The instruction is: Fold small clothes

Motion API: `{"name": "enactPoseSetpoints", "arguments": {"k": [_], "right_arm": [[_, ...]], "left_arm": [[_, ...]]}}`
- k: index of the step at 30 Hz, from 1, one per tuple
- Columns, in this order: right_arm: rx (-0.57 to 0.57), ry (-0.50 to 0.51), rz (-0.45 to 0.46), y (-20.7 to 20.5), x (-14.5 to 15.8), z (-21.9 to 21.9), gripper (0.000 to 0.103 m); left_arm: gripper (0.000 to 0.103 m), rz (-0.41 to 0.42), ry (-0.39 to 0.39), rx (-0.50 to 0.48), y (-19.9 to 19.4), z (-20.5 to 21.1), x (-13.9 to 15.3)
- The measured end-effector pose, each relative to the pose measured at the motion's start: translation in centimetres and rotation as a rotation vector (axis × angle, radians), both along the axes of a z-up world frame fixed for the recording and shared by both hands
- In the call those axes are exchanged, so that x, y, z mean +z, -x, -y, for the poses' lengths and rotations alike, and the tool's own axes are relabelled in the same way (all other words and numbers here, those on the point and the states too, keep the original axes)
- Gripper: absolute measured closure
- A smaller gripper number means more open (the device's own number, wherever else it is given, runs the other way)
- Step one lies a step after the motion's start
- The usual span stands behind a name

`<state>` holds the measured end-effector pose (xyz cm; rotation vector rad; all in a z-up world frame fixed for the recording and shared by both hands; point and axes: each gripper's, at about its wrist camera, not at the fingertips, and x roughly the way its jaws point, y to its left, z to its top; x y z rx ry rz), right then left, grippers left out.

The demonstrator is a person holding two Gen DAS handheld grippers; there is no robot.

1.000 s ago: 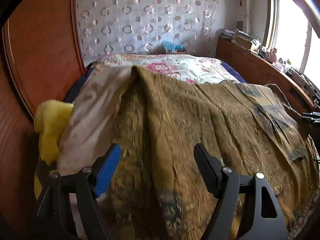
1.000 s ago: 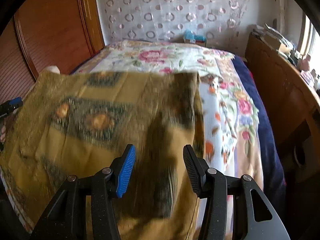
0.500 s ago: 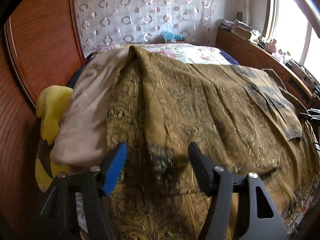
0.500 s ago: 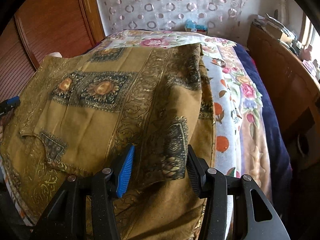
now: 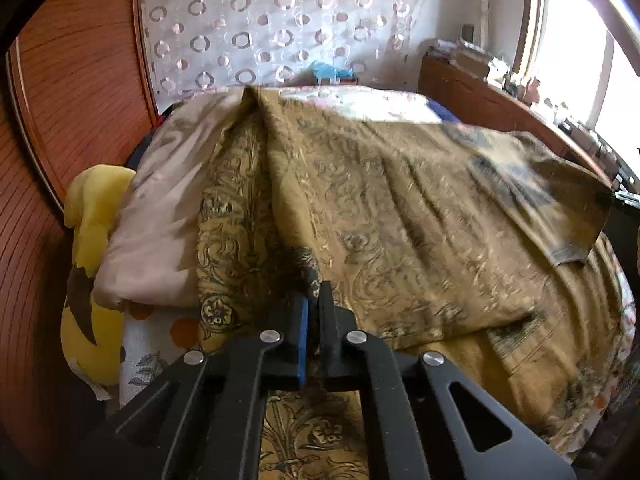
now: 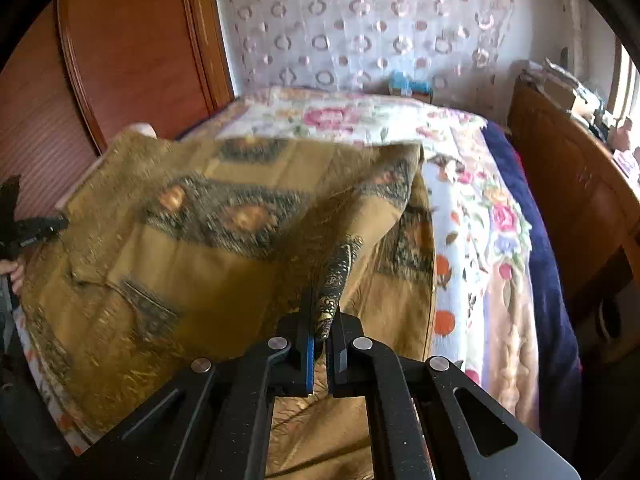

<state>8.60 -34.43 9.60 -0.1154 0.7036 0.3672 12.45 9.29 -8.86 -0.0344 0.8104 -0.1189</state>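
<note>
Meanwhile, on a bed covered with a floral bedspread (image 6: 472, 216), a person is gripping a mustard-gold patterned garment (image 5: 400, 208) at two points so the cloth can be carried over into a fold. The left gripper (image 5: 313, 300) is pinching a dark-printed ridge of fabric near the garment's left side, its jaws closed tight on the cloth. The right gripper (image 6: 323, 320) is doing the same at the opposite near corner, jaws clamped on a bunched tip of the garment, which is rising in a peak off the bed. Holding both near corners this way is keeping the edge taut between the hands, judging by the stretched, lifted panel. A pale beige cloth (image 5: 160, 208) is lying beside the garment, and a yellow plush toy (image 5: 90, 264) is sitting wedged against the wooden wardrobe (image 5: 68, 92).
</note>
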Motion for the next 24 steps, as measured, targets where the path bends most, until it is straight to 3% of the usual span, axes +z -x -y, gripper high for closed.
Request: {"name": "enactPoseSetpoints", "arguments": {"k": [6, 9, 17, 24], "right_arm": [[-0.013, -0.017, 0.046, 2.1, 0.8, 0.3, 0.1], [-0.014, -0.039, 0.061, 3.3, 1.2, 0.7, 0.1], [-0.013, -0.061, 0.064, 6.2, -0.2, 1.9, 0.1], [-0.008, -0.054, 0.065, 9.5, -0.6, 1.2, 0.1]], "left_arm": [[0.099, 0.137, 0.061, 0.044, 1.7, -0.6, 4.1], [0.099, 0.167, 0.048, 0.049, 2.8, -0.9, 5.5], [0.099, 0.156, 0.036, 0.065, 7.2, -2.1, 4.6], [0.099, 0.164, 0.089, 0.089, 9.4, -2.7, 4.8]]}}
